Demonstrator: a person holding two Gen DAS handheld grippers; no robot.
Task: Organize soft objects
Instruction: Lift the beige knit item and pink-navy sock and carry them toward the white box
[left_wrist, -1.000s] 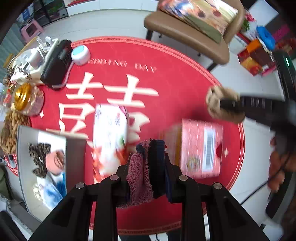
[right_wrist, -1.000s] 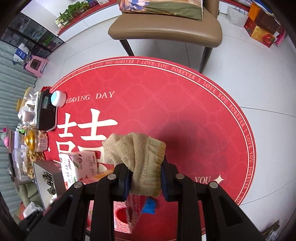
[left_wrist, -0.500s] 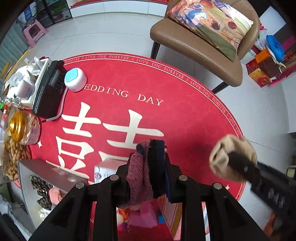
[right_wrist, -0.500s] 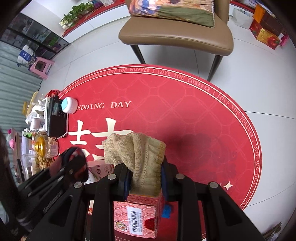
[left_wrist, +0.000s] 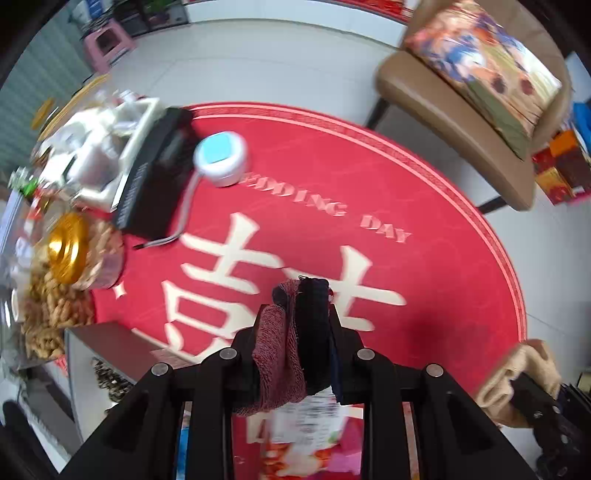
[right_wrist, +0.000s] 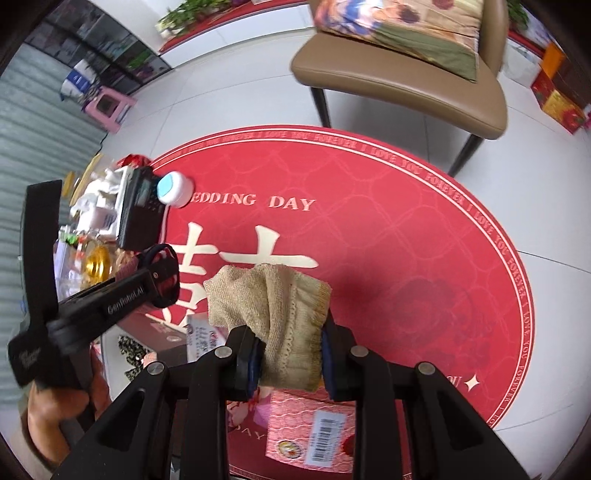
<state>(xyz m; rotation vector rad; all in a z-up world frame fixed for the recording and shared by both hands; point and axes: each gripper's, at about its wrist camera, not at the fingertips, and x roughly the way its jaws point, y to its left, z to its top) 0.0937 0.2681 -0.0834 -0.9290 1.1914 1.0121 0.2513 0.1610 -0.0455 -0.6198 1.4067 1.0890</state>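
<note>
The right gripper (right_wrist: 290, 356) pinches a beige sock (right_wrist: 275, 317) above a red round mat (right_wrist: 388, 258); the left gripper (right_wrist: 162, 275) apparently clamps dark cloth.

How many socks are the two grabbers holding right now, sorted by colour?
Red and dark sock bundle, in the left gripper: 1
Beige sock, in the right gripper: 1
Total: 2

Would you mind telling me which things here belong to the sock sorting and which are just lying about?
Belong to the job:
- red and dark socks, in left gripper
- beige sock, in right gripper

Lying about:
- peanut jar
- chair
- black radio
</note>
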